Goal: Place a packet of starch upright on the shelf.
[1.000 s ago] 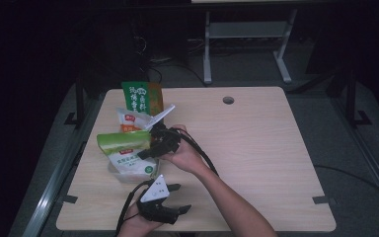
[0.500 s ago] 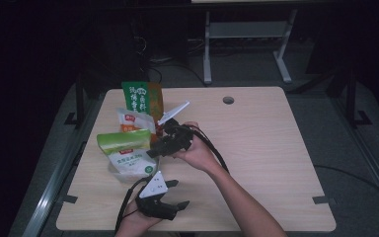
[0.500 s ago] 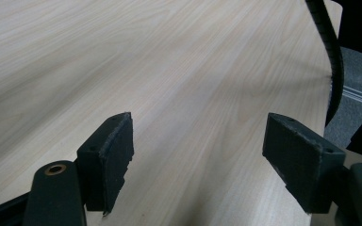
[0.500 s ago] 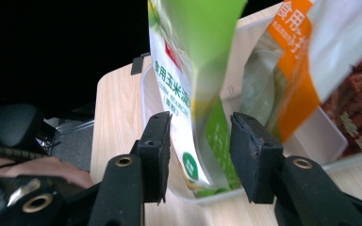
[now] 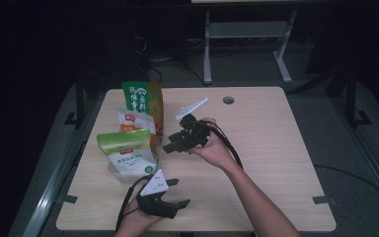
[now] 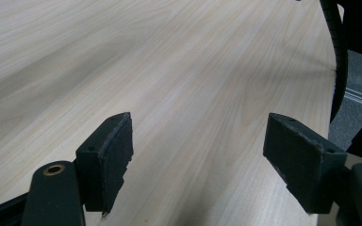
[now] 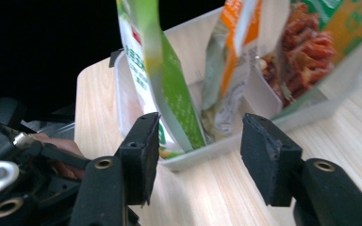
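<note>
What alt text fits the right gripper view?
The right gripper, its black jaws open with nothing between them, faces a clear tray on a wooden table holding three upright snack pouches: green, orange-and-white and red-pictured.

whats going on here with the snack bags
A person holds a gripper in each hand at a wooden table. Three food bags stand in a clear tray: a green-topped bag, an orange and white bag and a green and orange bag. The right gripper has drawn away from the bags, its jaws just opening with nothing between them. The left gripper rests open near the table's front edge.
</note>
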A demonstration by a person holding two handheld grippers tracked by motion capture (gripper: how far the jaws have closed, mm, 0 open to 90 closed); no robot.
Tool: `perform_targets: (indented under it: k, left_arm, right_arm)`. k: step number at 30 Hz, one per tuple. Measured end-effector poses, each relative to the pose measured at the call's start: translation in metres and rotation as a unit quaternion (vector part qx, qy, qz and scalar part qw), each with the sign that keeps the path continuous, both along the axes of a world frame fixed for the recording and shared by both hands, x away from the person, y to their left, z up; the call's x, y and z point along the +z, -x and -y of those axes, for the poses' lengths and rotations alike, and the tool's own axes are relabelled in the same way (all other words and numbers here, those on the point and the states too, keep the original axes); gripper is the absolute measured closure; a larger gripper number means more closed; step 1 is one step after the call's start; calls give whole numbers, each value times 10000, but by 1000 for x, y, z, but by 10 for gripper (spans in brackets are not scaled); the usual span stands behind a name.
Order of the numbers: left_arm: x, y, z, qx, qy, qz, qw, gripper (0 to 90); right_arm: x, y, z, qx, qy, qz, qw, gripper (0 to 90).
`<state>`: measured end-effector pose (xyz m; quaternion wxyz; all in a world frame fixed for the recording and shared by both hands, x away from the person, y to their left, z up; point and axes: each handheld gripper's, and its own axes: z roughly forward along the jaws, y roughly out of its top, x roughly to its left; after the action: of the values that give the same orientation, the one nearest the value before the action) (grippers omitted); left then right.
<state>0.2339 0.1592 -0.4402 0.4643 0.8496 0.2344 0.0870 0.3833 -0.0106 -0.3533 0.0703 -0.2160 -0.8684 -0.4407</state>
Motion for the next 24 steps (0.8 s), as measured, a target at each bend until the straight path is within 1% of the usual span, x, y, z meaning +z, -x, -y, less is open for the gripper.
perform_targets:
  k: [8, 9, 11, 12, 13, 17, 18, 19, 20, 21, 22, 23, 24]
  left_arm:
    - [1, 0, -1, 7, -9, 35, 10000, 245]
    - [1, 0, 0, 30, 45, 12, 10000, 245]
    - [1, 0, -1, 23, 22, 28, 10000, 245]
    - [2, -1, -1, 20, 3, 30, 10000, 245]
    - [2, -1, -1, 23, 4, 41, 10000, 245]
    - [2, -2, -2, 45, 0, 31, 10000, 246]
    - [2, -2, -2, 36, -15, 56, 10000, 246]
    - [2, -2, -2, 36, -8, 44, 10000, 246]
    - [2, -2, -2, 43, 5, 26, 10000, 246]
    - [1, -2, -2, 48, 5, 21, 10000, 246]
    - [1, -2, -1, 55, 4, 16, 10000, 246]
    - [1, -2, -1, 56, -4, 14, 10000, 246]
    - [1, -2, -1, 60, -9, 13, 10000, 246]
  right_arm:
    - [-2, -1, 24, -203, 52, 7, 9998, 414]
    - [-2, -1, 26, -230, 56, -18, 9997, 409]
    - [-2, -2, 32, -274, 110, 17, 9996, 405]
    - [-2, -2, 33, -284, 86, 6, 9996, 404]
    - [-1, -2, 38, -332, 136, 39, 9994, 403]
    - [-1, -4, 51, -442, 134, 82, 9989, 401]
    - [-1, -3, 54, -503, 131, 36, 9986, 400]
    - [-1, -4, 58, -541, 125, 52, 9984, 400]
    - [-1, -4, 62, -536, 118, 115, 9984, 399]
    - [-1, -4, 64, -583, 118, 69, 9982, 396]
    - [-1, -4, 66, -600, 134, 87, 9981, 395]
    - [0, -4, 68, -625, 133, 39, 9979, 394]
    - [0, -3, 71, -659, 153, 48, 9977, 393]
